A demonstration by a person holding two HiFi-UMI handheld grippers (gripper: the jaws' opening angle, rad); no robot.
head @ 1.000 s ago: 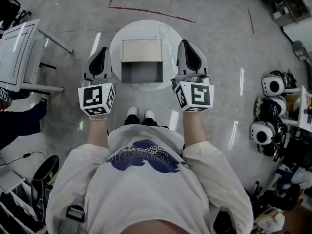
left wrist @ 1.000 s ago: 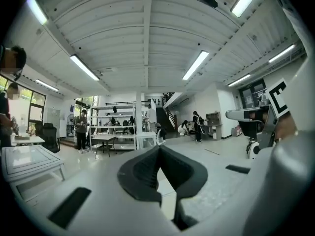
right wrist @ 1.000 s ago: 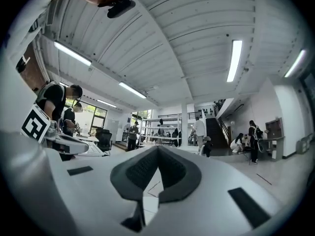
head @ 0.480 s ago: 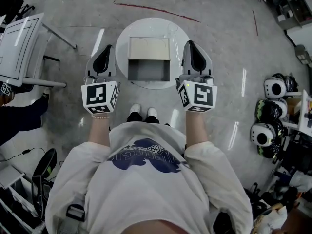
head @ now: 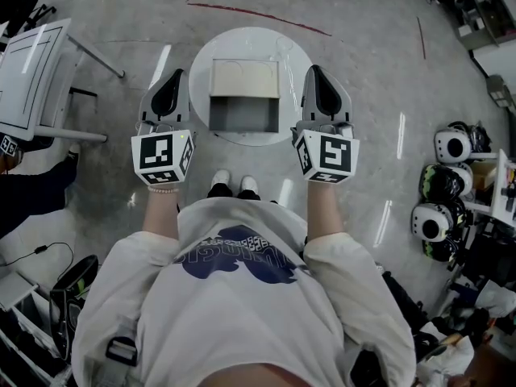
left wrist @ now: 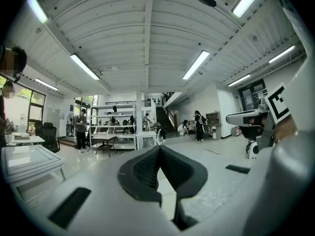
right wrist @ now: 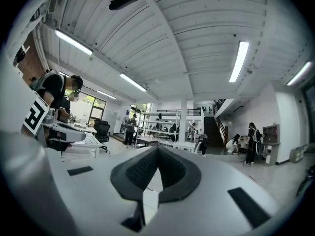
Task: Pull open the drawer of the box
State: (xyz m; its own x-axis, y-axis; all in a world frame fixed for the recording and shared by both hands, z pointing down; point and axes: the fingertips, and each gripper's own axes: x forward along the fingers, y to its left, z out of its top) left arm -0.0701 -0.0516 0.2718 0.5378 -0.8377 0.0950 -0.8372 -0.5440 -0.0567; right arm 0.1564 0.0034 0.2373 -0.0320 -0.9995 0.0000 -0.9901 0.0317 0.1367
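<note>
A beige box rests on a round white table in the head view. Its grey drawer is pulled out toward me and looks empty. My left gripper hangs left of the table, level with the drawer. On the other side my right gripper is held beside the table's right rim. Both are shut with nothing between the jaws and touch neither box nor drawer. In the left gripper view the shut left gripper points out across the room. The right gripper likewise points across the room in the right gripper view.
A white framed table stands at the left. Helmets lie on the floor at the right, by cluttered gear. A red line marks the floor beyond the round table. People and shelving fill the far room.
Both grippers have barely shifted beside the table. The head view has drifted slightly, so the table and box sit a little to the right of where they were.
</note>
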